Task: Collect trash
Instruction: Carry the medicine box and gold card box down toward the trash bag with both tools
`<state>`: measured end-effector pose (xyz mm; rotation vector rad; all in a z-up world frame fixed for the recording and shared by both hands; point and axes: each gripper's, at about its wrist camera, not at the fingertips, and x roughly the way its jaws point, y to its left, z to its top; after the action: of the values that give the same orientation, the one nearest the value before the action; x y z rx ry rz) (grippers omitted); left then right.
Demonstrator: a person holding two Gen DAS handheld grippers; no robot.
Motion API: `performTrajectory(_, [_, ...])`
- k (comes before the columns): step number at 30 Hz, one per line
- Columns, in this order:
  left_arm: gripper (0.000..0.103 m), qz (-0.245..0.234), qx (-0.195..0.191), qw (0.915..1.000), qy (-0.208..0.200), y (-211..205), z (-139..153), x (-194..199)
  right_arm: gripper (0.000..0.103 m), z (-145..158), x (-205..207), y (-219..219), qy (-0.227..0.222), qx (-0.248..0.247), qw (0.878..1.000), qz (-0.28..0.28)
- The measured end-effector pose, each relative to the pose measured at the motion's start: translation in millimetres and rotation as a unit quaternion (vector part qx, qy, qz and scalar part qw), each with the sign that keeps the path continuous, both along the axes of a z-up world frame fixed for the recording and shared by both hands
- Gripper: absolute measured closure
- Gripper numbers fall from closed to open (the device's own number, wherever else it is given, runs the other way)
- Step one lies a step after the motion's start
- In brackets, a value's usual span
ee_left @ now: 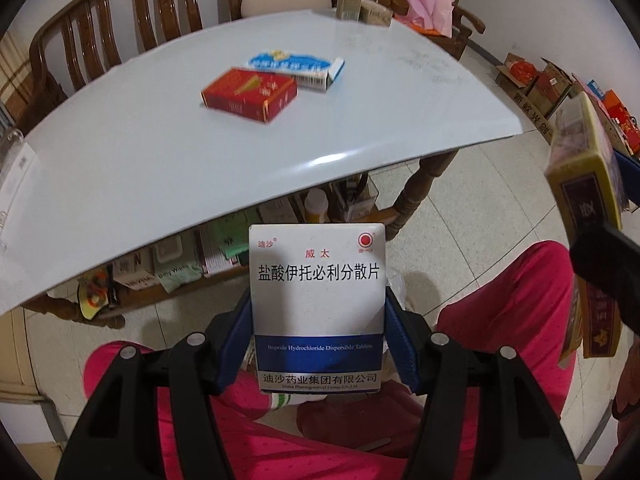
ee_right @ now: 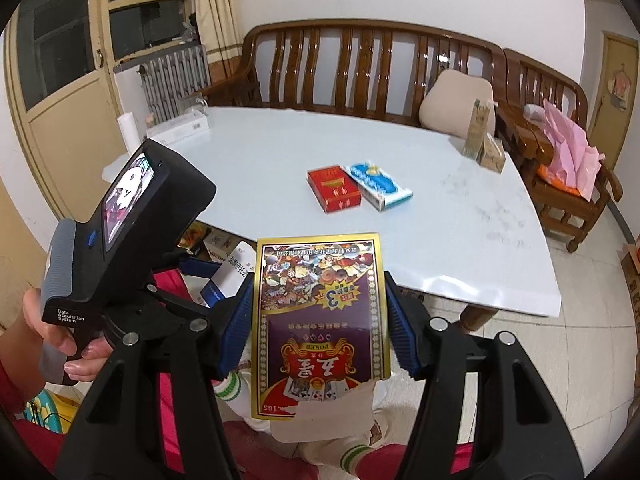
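Left gripper (ee_left: 318,344): clamped on white-blue medicine box (ee_left: 318,300), "Itopride Hydrochloride Dispersible Tablets" | Right gripper (ee_right: 320,336): clamped on gold-edged card box (ee_right: 320,320), "POKER" | Both off white table (ee_right: 440,216) edge, over pink-clad lap | On table: red box (ee_right: 334,189) touching blue-white box (ee_right: 378,186), text unreadable.

table top (ee_right: 460,216): mostly bare | obstacles mid-table: red box (ee_right: 334,188) touching blue box (ee_right: 378,184) | cartons (ee_right: 482,136) far edge

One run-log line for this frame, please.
left gripper: shut on medicine box | right gripper: shut on card box | on table: red box, blue box
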<state>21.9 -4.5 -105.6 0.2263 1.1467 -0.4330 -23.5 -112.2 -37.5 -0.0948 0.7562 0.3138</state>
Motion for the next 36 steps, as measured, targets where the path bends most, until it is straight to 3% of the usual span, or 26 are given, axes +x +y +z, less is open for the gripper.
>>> performTrajectory(12, [0.044, 0.017, -0.009, 0.9978, 0.063, -4, -55, 17, 0.044, -49, 11, -5, 0.049, 0.001, 0.999, -0.019])
performTrajectory(20, [0.044, 0.038, -0.007, 0.9940, 0.102, -5, -95, 34, 0.044, -97, 22, -10, 0.090, 0.002, 0.995, -0.033])
performTrajectory(29, [0.044, 0.074, -0.019, 0.9852, 0.153, -6, -145, 56, 0.044, -153, 36, -14, 0.135, 0.009, 0.990, -0.048])
performTrajectory(36, [0.044, 0.109, -0.033, 0.9738, 0.197, -4, -185, 73, 0.044, -197, 47, -18, 0.169, 0.002, 0.984, -0.060])
